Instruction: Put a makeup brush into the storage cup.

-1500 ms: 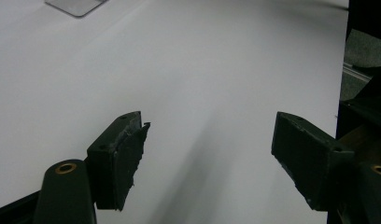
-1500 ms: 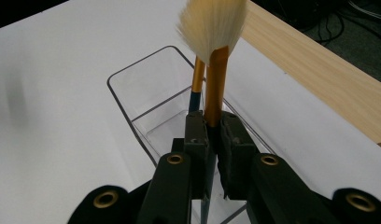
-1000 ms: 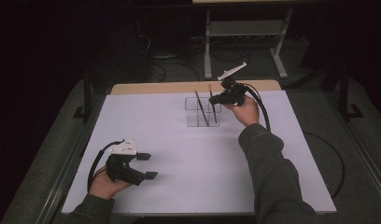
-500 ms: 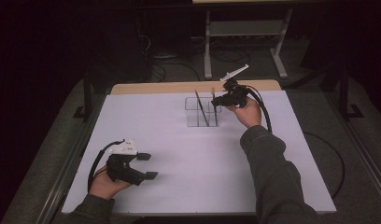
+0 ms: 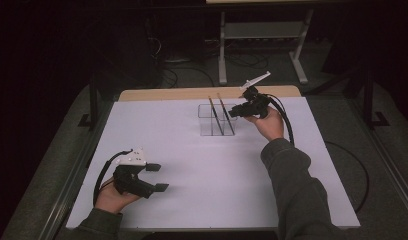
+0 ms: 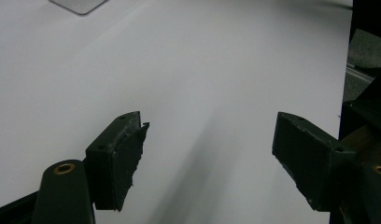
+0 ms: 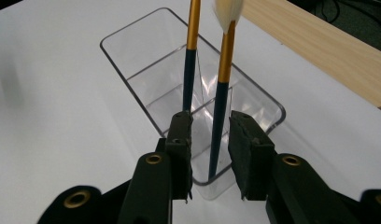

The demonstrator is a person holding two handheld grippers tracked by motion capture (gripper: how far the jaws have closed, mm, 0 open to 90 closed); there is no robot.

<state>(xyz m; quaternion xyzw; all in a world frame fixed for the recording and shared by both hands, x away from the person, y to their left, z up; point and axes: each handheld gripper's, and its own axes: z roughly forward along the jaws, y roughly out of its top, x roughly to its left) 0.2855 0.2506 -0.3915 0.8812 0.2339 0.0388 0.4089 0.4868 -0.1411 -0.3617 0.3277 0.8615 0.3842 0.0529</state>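
Observation:
A clear plastic divided box (image 5: 207, 131) stands on the white table toward the back. Two brushes with dark lower handles and gold upper handles lean in it: one (image 5: 213, 112) on the left, one (image 5: 225, 111) on the right. My right gripper (image 5: 234, 113) is just right of the box. In the right gripper view, its jaws (image 7: 210, 120) stand a little apart on either side of the white-tipped brush (image 7: 221, 102), not touching it; the other brush (image 7: 189, 70) rises behind the left jaw. My left gripper (image 5: 158, 177) rests near the front left, open and holding nothing (image 6: 212, 154).
A wooden strip (image 5: 162, 93) runs along the table's back edge. Beyond it, on the dark floor, are a metal stand (image 5: 262, 35) and cables. A corner of the clear box (image 6: 79, 4) is seen in the left gripper view. White tabletop (image 5: 202, 175) lies between the grippers.
The right hand and its gripper have shifted slightly right and down beside the box. The left gripper has stayed still.

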